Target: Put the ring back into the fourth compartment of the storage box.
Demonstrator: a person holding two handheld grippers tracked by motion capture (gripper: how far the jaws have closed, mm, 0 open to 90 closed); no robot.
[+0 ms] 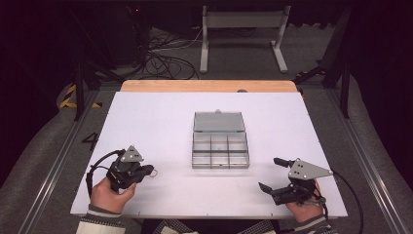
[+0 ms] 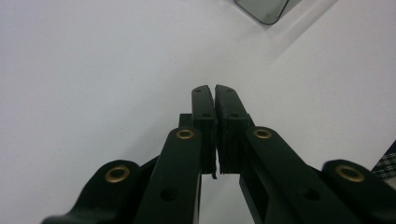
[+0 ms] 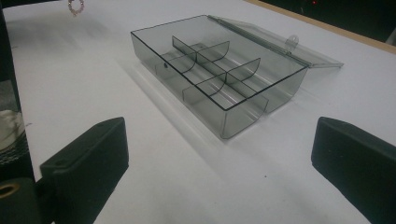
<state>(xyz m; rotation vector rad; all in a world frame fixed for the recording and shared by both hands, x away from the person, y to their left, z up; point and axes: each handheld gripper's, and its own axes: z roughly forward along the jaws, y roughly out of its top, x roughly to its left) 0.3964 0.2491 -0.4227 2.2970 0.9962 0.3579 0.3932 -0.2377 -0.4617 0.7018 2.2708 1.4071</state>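
Observation:
A clear grey compartment box [image 1: 220, 150] sits mid-table with its lid [image 1: 218, 122] folded flat behind it; in the right gripper view the box [image 3: 219, 74] shows bare dividers. My left gripper [image 1: 147, 170] is at the table's front left, jaws pressed together [image 2: 215, 88]. A small beaded ring [image 1: 155, 171] hangs at its tips, and in the right gripper view the ring [image 3: 74, 5] sits at the top edge. A thin dark strand shows between the jaws. My right gripper [image 1: 269, 173] is at the front right, wide open [image 3: 219, 172] and pointing at the box from a short distance.
The white board [image 1: 146, 117] lies on a wooden table whose edge [image 1: 209, 86] shows at the back. Beyond it are cables [image 1: 165, 63] and a metal stand [image 1: 243, 34] on the floor. Open board surrounds the box on all sides.

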